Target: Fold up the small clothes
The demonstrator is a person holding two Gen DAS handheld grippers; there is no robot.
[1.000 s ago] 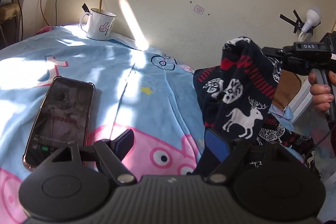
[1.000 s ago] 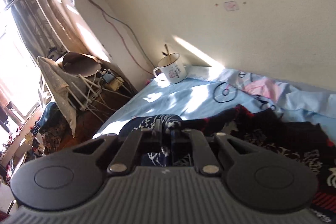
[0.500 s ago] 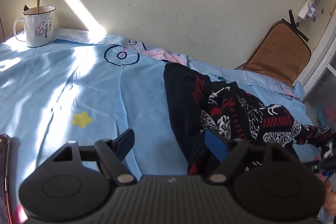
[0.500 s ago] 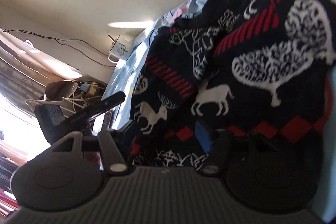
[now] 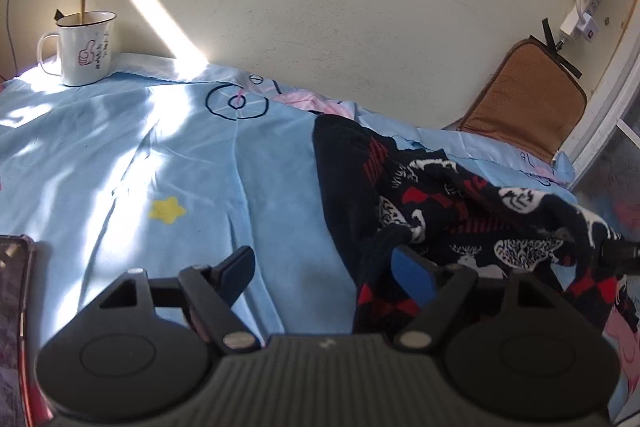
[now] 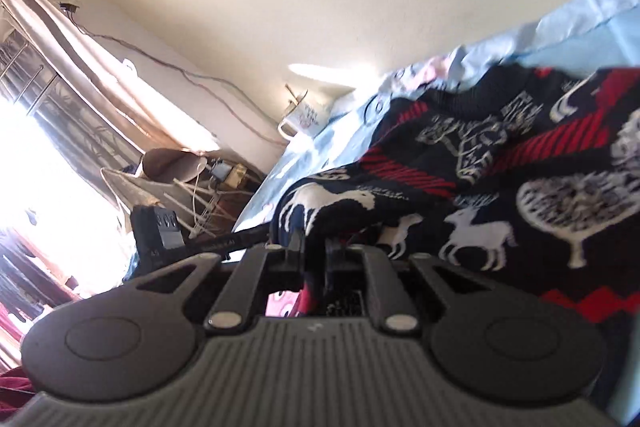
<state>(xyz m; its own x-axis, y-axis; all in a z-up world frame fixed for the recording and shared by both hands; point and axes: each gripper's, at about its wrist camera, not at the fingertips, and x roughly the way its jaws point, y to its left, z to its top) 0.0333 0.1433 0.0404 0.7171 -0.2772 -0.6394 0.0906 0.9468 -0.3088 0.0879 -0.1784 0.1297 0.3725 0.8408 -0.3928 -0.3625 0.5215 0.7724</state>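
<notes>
Right now the dark reindeer-pattern garment (image 5: 440, 195) lies rumpled on the light blue sheet (image 5: 160, 155), toward its right side. Left gripper (image 5: 324, 267) hovers w/ jaws wide apart, one finger just beside the fabric edge. Right gripper (image 6: 314, 251) has jaws pinched together on a fold of the garment. White mug (image 5: 84, 47) sits by the wall, phone (image 5: 12, 307) at far left.

left gripper (image 5: 326, 269) spread wide, right gripper (image 6: 314, 253) clamped
</notes>
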